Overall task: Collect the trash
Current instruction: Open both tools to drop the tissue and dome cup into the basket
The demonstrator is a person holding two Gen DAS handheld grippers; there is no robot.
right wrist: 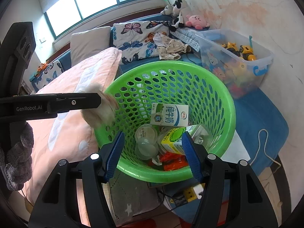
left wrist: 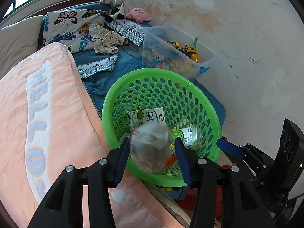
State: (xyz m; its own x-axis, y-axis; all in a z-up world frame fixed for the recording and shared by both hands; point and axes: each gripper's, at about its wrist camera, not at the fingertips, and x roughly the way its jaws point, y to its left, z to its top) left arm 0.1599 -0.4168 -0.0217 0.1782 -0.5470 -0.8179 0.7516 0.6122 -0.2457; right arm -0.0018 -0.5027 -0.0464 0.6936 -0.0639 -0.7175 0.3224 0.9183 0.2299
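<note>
A crumpled, fuzzy grey-white tissue wad sits between the ribbed blue pads of the left gripper, whose jaws stand spread and clear of it, over the near rim of the round perforated green plastic basket. Inside the basket lie a boxy milk carton and clear plastic cups. The right gripper hovers spread and empty above the basket.
</note>
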